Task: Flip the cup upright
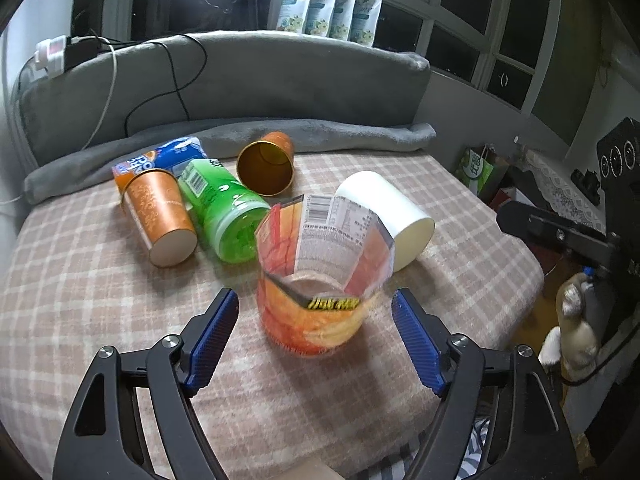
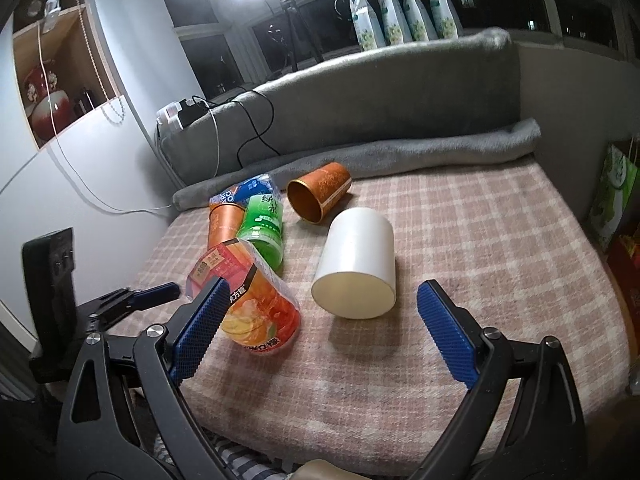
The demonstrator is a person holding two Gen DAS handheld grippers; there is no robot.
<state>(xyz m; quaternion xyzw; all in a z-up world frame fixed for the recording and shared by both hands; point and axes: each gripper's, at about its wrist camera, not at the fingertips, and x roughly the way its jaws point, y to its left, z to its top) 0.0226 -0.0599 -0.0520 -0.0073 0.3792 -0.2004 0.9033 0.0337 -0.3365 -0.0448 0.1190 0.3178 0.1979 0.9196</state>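
Left hand-held gripper (image 1: 314, 296) with jaws wide apart, empty, one blue pad on either side of the printed plastic cup (image 1: 316, 320) and touching neither wall. Cup low and central on the plaid blanket (image 1: 80, 300), seen in the right wrist view (image 2: 256, 316) tilted well off vertical rather than standing; which end is the mouth not clear. Loose barcode sleeve (image 1: 340, 228) flaring beyond the cup body. Right hand-held gripper (image 2: 324, 286) likewise spread and holding nothing, aimed at the white cup (image 2: 356, 264) lying on its side just beside the printed one, flat end toward the camera. Behind these, two orange paper cups (image 1: 160, 216) (image 1: 266, 166), a green bottle (image 1: 224, 208) and a blue packet (image 1: 176, 156), all toppled, near the grey cushion (image 1: 280, 80). Judged handling: thin-walled, apparently empty, hence very light and easily crushed or squirted out by a hard squeeze; glossy film probably slippery; sleeve too floppy to bear any load. Best hold judged to be across the firm lower body, below the loose sleeve, pads on opposite walls with gentle pressure. Soft, yielding blanket likely to give poor footing for a light cup once set down, so a squarely seated base advisable before release.
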